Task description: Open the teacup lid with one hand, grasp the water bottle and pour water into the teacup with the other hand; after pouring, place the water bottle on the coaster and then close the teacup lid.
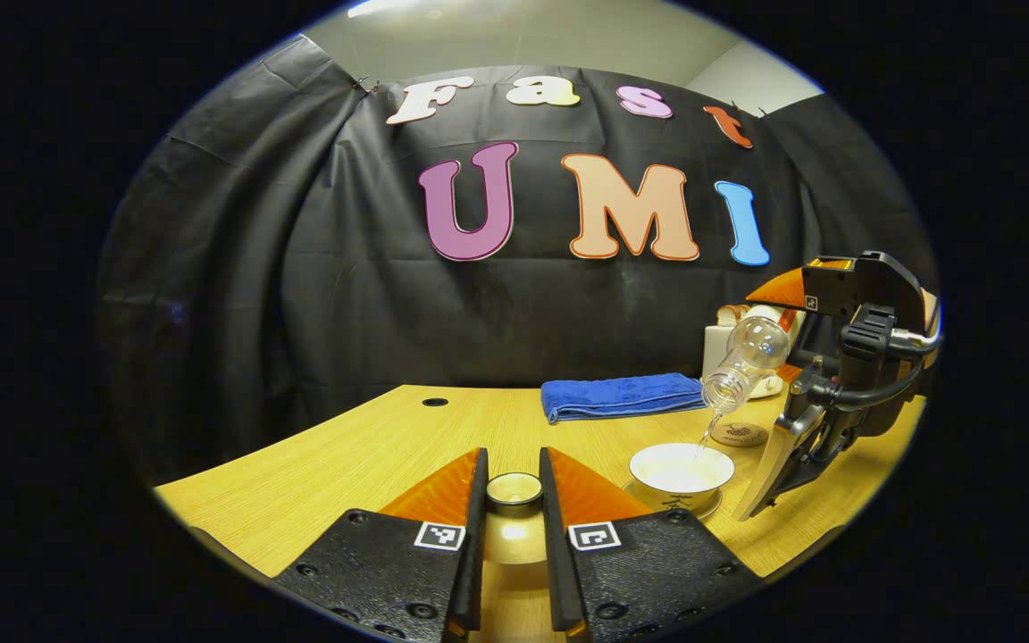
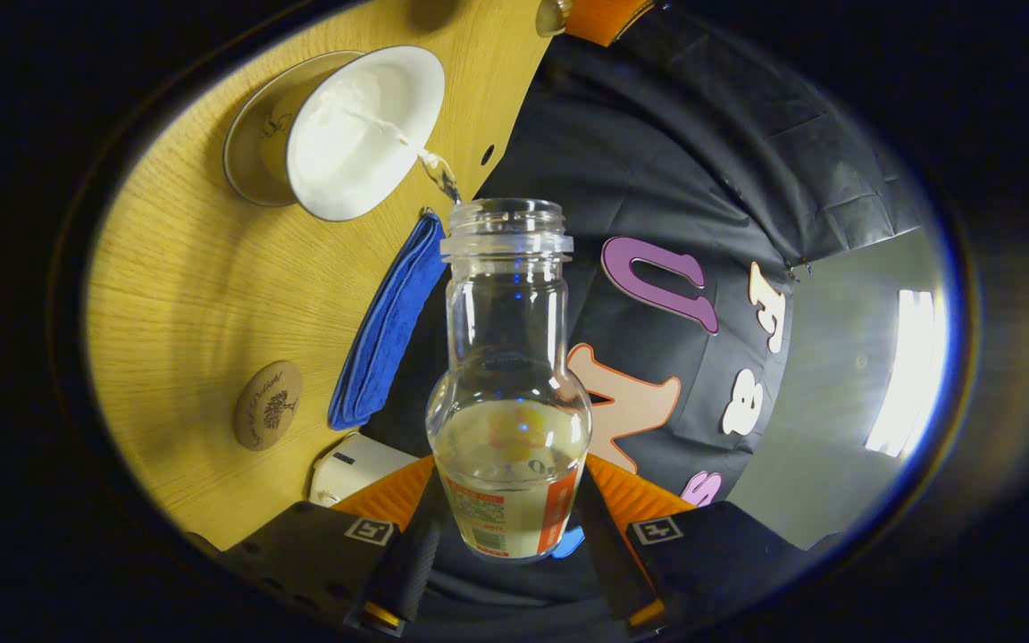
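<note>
While water runs from the tilted water bottle [image 2: 508,375] into the teacup [image 1: 681,471], I judge the pouring step to be in hand; the lid is already off.

Left gripper [image 1: 514,500]: its jaws stand narrow, closed on the teacup lid [image 1: 514,489], which sits between the fingertips and is held above the table [image 1: 345,464]. Ahead of these jaws and to their right, the teacup stands open on its saucer [image 1: 698,507].

Right gripper [image 2: 510,536]: its jaws are closed on the lower body of the water bottle, one finger on each side. The bottle's neck points forward from the jaws and tips down toward the teacup, which lies ahead and to their left in the right gripper view. A thin stream [image 2: 439,174] leaves the mouth and lands inside the cup. Water remains in the bottle's lower part.

As I judge it, the next move calls for righting the bottle to stop the stream without dripping, then carrying it to the coaster [image 2: 267,405], which lies well to the left of the right jaws, near the blue towel [image 2: 389,326]. Only after that should the lid go back on.

Count: one bottle, one teacup, one saucer, one lid, one coaster, one blue towel, one white box-like item [image 2: 358,464] beside the towel that I cannot identify, and two grippers.
</note>
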Demonstrator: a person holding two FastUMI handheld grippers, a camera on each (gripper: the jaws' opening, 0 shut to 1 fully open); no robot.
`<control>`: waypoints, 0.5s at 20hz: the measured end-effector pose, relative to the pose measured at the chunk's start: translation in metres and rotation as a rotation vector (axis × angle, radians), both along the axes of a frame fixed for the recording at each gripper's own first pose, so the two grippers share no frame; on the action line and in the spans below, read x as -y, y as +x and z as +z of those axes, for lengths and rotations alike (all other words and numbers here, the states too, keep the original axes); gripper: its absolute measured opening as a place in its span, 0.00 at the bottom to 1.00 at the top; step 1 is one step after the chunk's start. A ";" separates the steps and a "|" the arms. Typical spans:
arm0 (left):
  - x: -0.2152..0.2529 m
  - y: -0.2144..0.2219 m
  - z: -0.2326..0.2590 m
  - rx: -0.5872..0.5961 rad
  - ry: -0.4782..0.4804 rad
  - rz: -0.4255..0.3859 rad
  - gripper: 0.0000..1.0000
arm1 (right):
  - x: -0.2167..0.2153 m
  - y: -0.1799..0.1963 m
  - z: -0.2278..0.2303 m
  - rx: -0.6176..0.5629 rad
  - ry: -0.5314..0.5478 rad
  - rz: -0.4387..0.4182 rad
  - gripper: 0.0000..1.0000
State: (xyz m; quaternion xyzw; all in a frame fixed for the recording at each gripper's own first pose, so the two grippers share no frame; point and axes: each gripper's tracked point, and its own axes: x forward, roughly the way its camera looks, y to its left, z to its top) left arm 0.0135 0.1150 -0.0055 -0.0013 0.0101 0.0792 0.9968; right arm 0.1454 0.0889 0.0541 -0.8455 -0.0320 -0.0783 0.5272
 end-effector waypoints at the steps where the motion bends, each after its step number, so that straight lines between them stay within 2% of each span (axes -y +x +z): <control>1: 0.001 0.000 -0.001 -0.001 0.000 0.000 0.28 | -0.002 0.000 0.003 0.008 -0.022 0.005 0.80; 4: 0.000 -0.001 0.000 0.000 0.000 0.000 0.28 | -0.008 -0.003 0.004 0.004 -0.042 0.011 0.80; 10: 0.000 0.001 -0.001 0.000 0.001 -0.001 0.28 | 0.002 -0.009 -0.032 -0.104 0.207 -0.019 0.81</control>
